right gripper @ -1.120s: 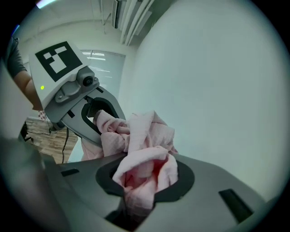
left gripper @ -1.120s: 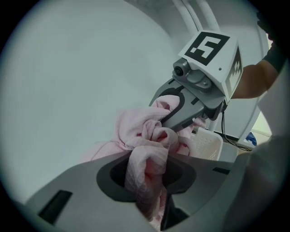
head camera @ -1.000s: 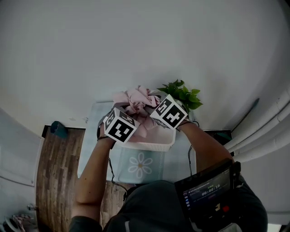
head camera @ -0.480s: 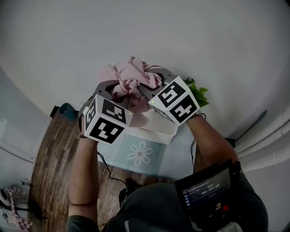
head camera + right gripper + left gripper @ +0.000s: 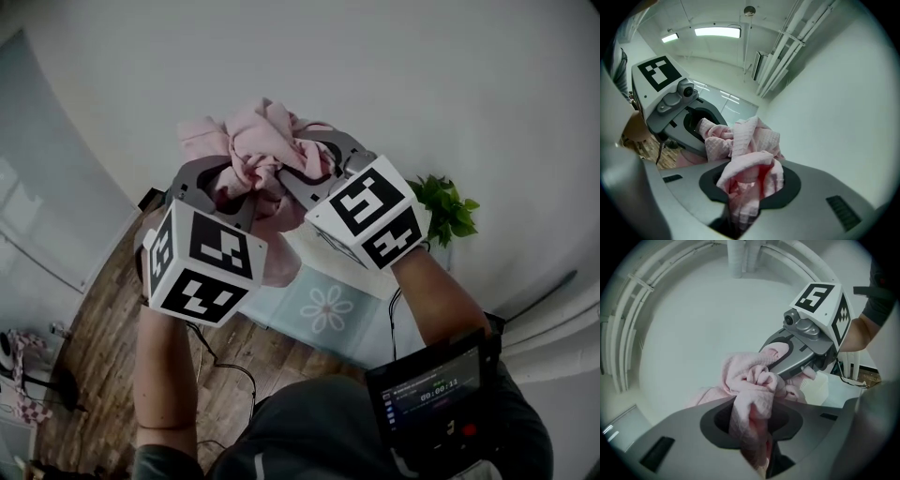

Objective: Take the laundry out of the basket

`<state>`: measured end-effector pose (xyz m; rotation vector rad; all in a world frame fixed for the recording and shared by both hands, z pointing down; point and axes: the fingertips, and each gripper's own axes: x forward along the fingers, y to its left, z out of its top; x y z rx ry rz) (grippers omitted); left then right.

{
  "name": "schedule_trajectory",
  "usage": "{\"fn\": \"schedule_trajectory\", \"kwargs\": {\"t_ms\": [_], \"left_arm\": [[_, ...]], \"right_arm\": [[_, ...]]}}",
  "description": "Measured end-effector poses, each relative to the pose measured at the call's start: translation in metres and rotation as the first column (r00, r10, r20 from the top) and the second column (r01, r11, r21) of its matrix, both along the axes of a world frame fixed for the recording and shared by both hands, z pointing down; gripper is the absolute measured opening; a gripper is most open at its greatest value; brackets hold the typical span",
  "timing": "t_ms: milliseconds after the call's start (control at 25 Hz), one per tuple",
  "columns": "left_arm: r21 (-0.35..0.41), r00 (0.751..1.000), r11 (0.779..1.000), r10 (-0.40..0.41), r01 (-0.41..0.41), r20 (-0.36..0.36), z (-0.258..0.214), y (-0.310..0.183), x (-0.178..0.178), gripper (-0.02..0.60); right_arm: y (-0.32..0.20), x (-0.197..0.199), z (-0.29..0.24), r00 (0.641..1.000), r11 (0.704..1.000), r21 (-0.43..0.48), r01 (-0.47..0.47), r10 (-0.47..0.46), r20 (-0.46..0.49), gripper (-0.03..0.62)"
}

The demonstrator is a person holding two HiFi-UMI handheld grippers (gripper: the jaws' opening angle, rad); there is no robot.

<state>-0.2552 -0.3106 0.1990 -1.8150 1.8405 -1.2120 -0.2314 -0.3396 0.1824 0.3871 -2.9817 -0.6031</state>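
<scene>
A bunched pink waffle-weave cloth (image 5: 253, 150) hangs in the air, held high above the white laundry basket (image 5: 352, 267). My left gripper (image 5: 230, 192) is shut on one part of the pink cloth (image 5: 752, 401). My right gripper (image 5: 295, 178) is shut on another part of the pink cloth (image 5: 750, 180). The two grippers face each other closely, with the cloth wadded between them. A loose end of the cloth droops below the left gripper's marker cube. In the left gripper view the right gripper (image 5: 780, 364) shows straight ahead.
The basket stands on a pale blue table (image 5: 328, 314) with a daisy print. A green potted plant (image 5: 448, 211) is at the table's right. A white wall lies behind. Wood floor (image 5: 103, 337) is at the left, with cables trailing down.
Both grippers have lifted the pink cloth up out of the basket and toward the camera. The basket and table now sit lower and to the right in the head view.
</scene>
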Motion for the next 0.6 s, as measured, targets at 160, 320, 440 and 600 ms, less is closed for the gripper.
{"fn": "schedule_trajectory", "kwargs": {"t_ms": [160,320,440,600], "left_arm": [[-0.03,0.995,0.995,-0.1,0.1,-0.011,-0.006,0.059,-0.065,0.132],[-0.08,0.979,0.978,-0.199,0.195,-0.046,0.014,0.108,-0.117,0.132],[-0.104,0.96,0.96,-0.27,0.261,-0.074,0.035,0.142,-0.147,0.132],[-0.151,0.927,0.924,-0.367,0.352,-0.084,0.068,0.186,-0.178,0.13]], "right_arm": [[0.057,-0.067,-0.006,0.997,0.997,-0.027,0.068,-0.069,-0.023,0.124],[0.103,-0.123,0.015,0.984,0.984,-0.072,0.162,-0.167,-0.058,0.126],[0.136,-0.156,0.035,0.969,0.97,-0.088,0.226,-0.233,-0.085,0.124],[0.178,-0.192,0.069,0.941,0.943,-0.142,0.3,-0.317,-0.12,0.124]]}}
